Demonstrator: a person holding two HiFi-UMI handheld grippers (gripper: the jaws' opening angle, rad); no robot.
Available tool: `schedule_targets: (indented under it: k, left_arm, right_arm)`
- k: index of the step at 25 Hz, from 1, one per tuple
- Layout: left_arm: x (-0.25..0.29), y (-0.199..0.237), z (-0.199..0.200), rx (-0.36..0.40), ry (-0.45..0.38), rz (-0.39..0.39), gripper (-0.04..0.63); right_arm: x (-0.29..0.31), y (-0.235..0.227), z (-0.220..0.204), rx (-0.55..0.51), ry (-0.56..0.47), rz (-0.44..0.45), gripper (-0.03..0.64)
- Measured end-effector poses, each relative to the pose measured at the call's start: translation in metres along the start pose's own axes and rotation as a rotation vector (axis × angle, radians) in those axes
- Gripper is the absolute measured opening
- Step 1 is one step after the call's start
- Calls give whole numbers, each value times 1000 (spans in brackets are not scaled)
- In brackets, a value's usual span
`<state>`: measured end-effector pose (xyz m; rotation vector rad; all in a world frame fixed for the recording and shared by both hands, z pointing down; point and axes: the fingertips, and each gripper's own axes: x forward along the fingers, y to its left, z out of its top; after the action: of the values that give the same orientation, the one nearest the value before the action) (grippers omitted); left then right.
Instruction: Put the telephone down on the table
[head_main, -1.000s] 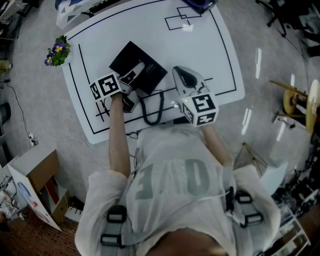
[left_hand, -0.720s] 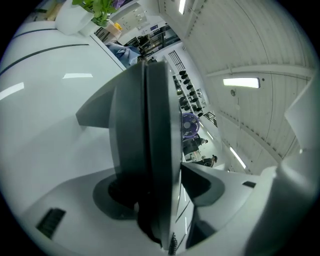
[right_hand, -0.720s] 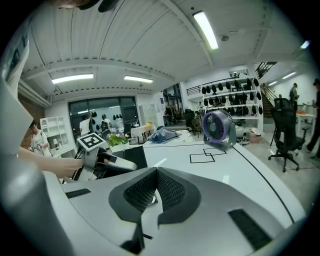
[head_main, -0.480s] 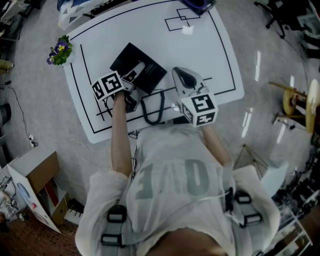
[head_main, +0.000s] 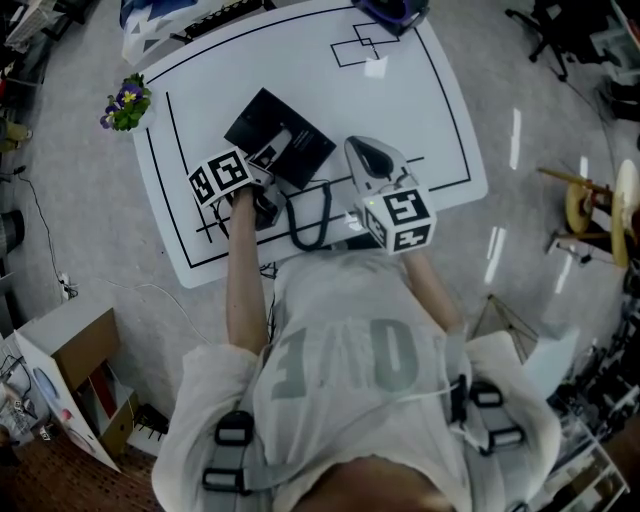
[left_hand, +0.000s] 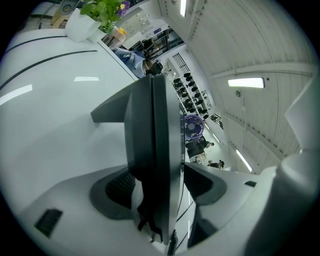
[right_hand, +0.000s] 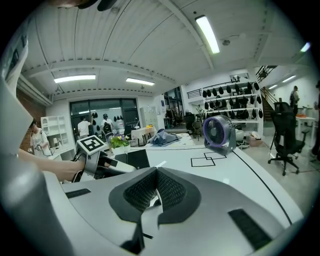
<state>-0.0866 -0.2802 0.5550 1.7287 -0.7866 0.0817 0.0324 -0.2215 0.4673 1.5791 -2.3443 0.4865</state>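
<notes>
The black telephone (head_main: 297, 133) lies flat on the white table (head_main: 420, 90), its coiled cord (head_main: 308, 218) looping toward me. My left gripper (head_main: 272, 148) reaches onto the telephone's near left side. In the left gripper view the telephone (left_hand: 155, 125) shows edge-on between the jaws of the left gripper (left_hand: 160, 185). Those jaws have just been opening and stand wide, with the pads off it. My right gripper (head_main: 368, 155) hovers to the right of the telephone. Its pads (right_hand: 172, 192) are shut together on nothing.
A small potted plant (head_main: 122, 103) with purple flowers stands at the table's left corner. A purple fan (right_hand: 217, 132) stands at the far edge, by a taped square (right_hand: 205, 161). A cardboard box (head_main: 80, 340) sits on the floor at the left, and an office chair (right_hand: 285, 137) stands at the right.
My left wrist has tilted slightly at the telephone. The telephone, its cord and the right gripper lie where they were.
</notes>
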Motion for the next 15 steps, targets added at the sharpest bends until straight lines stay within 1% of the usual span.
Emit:
schedule_targets:
  k: [10,15]
  left_arm:
    - [-43,17,-8,-44,-77,32,285]
    - [-69,23,1,-60,-154,56,285]
  right_arm:
    - [6,26,2,-25,1,62,8]
    - [11,38,3,-42,2,93,8]
